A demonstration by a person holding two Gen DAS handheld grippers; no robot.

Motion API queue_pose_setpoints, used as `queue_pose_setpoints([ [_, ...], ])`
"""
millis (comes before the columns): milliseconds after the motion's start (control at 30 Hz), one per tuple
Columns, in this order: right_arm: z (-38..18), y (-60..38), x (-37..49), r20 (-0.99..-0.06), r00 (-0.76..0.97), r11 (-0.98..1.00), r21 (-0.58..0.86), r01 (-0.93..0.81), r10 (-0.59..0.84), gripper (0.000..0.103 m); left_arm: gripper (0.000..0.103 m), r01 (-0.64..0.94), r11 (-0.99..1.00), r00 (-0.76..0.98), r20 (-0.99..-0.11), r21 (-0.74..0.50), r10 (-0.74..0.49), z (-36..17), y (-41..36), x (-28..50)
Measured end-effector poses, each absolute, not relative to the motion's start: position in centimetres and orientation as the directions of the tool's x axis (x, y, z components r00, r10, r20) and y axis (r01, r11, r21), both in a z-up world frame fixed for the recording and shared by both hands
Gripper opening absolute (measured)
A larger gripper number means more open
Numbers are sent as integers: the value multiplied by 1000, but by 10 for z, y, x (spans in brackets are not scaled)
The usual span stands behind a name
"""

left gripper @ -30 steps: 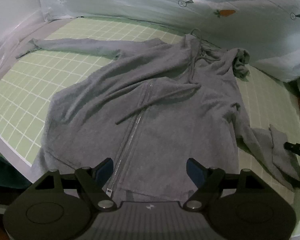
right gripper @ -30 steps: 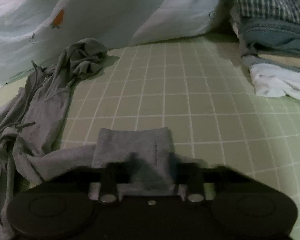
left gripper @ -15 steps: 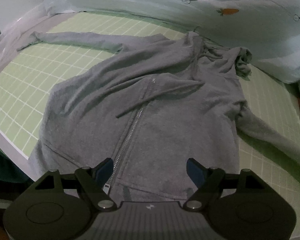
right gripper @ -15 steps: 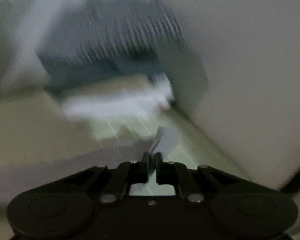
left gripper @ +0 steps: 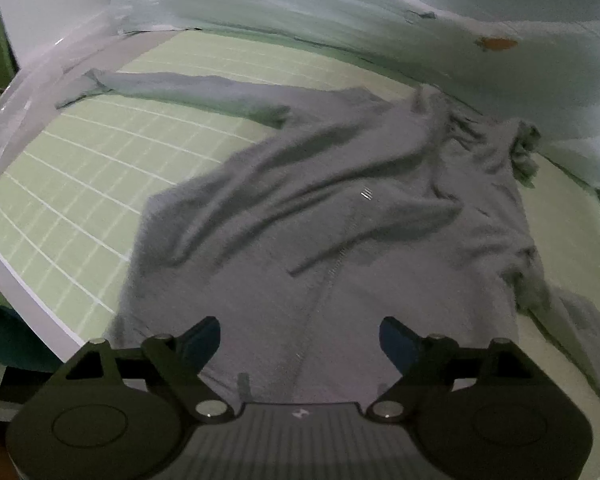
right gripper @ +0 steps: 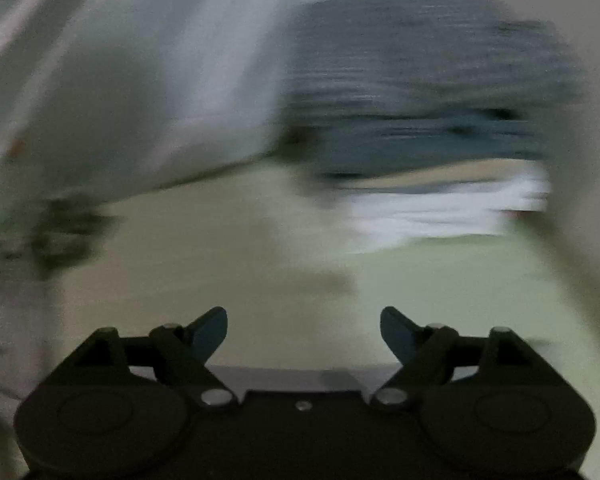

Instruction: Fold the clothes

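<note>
A grey zip hoodie (left gripper: pixel 340 208) lies spread, front up, on the green checked bed sheet (left gripper: pixel 80 184), one sleeve stretched away to its left. The left hand-held gripper (left gripper: pixel 300 340) hovers over the hoodie's hem, jaws opening wide with nothing pinched. Right of the hoodie, the right hand-held gripper (right gripper: pixel 304 330) is opening too, empty, facing a blurred stack of folded clothes (right gripper: pixel 432 140).
</note>
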State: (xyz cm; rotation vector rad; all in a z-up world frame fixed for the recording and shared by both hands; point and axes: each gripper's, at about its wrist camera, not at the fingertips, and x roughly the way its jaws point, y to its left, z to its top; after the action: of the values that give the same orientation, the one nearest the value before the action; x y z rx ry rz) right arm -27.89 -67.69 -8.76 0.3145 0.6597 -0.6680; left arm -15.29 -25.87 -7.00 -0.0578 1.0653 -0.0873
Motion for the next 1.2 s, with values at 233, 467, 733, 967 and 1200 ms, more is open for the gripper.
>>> queue_pose_setpoints([
  [233, -99, -614, -147, -667, 729, 888, 232, 396, -151, 84, 87, -19, 995, 498, -864, -101, -78, -75, -223, -96],
  [467, -129, -583, -22, -725, 688, 923, 249, 292, -21, 84, 87, -65, 989, 478, -874, -135, -88, -88, -207, -22],
  [733, -121, -595, 44, -748, 663, 938, 207, 278, -32, 5, 87, -18, 992, 470, -877, -126, -103, -105, -211, 34],
  [967, -112, -602, 112, -728, 682, 980, 86, 181, -62, 5, 87, 10, 994, 449, -888, -108, -101, -121, -214, 48],
  [1200, -108, -576, 83, -703, 685, 974, -45, 223, -189, 53, 87, 1, 993, 448, -888, -121, -109, -119, -201, 35],
])
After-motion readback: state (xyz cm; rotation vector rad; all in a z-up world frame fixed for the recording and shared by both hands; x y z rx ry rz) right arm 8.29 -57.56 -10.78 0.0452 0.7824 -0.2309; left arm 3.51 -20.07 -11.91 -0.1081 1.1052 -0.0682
